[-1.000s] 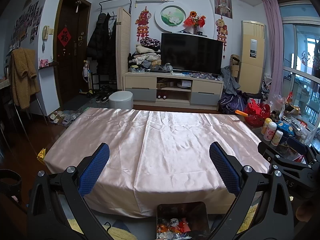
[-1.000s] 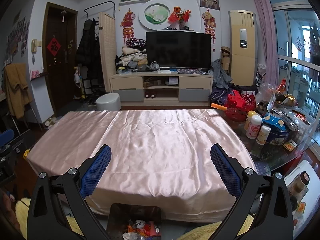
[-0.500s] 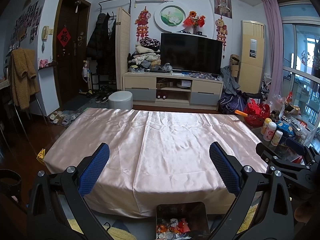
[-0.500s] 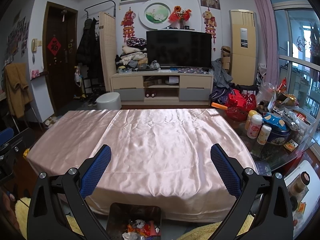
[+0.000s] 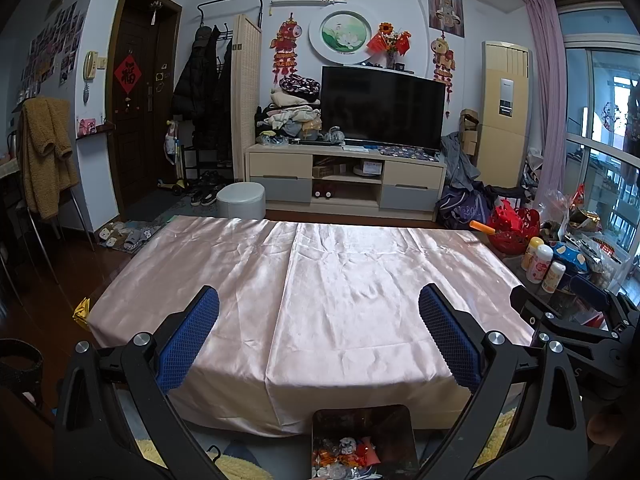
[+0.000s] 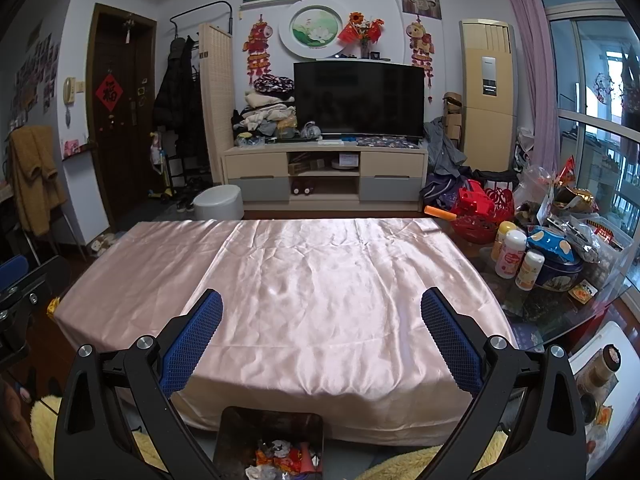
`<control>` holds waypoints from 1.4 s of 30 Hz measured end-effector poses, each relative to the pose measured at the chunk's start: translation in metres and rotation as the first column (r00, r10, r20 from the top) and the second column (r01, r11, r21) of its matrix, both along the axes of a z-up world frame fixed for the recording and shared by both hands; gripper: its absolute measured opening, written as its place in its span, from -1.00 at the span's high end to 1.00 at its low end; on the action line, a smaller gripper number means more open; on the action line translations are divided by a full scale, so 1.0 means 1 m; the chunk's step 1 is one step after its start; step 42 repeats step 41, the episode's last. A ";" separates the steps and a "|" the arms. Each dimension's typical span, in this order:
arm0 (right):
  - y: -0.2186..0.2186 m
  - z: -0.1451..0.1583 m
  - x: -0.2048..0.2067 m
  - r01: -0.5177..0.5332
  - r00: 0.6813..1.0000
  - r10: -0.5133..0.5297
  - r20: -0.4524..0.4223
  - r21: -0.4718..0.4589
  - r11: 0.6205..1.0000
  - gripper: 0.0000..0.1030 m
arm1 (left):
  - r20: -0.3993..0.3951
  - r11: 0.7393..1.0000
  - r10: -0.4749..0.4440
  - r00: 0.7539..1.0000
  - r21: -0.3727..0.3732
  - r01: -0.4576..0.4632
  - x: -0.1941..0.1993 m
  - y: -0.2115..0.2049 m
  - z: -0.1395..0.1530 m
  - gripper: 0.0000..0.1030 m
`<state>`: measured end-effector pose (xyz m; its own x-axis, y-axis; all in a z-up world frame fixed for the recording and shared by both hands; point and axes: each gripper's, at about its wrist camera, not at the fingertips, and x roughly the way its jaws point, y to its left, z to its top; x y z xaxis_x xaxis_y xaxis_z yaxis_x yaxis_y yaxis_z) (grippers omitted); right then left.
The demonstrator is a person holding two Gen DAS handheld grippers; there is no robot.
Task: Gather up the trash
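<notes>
A dark trash bin [image 5: 364, 444] with colourful wrappers inside stands on the floor below the near edge of a table covered by a pink satin cloth [image 5: 312, 292]. It also shows in the right wrist view [image 6: 272, 444]. My left gripper [image 5: 318, 344] is open and empty, held above the cloth's near edge. My right gripper [image 6: 322, 340] is open and empty in the same pose. The right gripper's body shows at the right edge of the left wrist view [image 5: 576, 324]. No trash lies on the cloth.
Bottles [image 6: 514, 254], a blue tin [image 6: 560, 268] and snack bags crowd the glass table end on the right. A red basket [image 6: 480, 212] stands behind them. A TV cabinet [image 6: 324, 176], a white stool [image 6: 218, 202] and a door [image 6: 116, 112] are beyond.
Almost nothing. The right gripper's body has drifted slightly left and up in the left wrist view. Both grippers stay open and empty.
</notes>
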<state>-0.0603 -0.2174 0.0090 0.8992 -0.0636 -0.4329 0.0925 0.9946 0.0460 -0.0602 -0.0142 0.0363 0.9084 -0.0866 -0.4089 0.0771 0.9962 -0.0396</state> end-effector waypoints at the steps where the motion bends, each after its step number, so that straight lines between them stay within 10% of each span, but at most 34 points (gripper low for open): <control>1: 0.000 0.000 0.000 0.001 1.000 -0.001 -0.001 0.000 1.000 -0.94 | 0.000 1.000 0.001 1.000 0.000 -0.001 0.000 0.000 0.000 -0.84; 42: -0.007 -0.011 0.018 0.027 0.999 -0.027 -0.029 0.016 0.999 -0.94 | -0.015 1.000 0.029 0.999 -0.010 -0.030 0.013 -0.002 -0.006 -0.84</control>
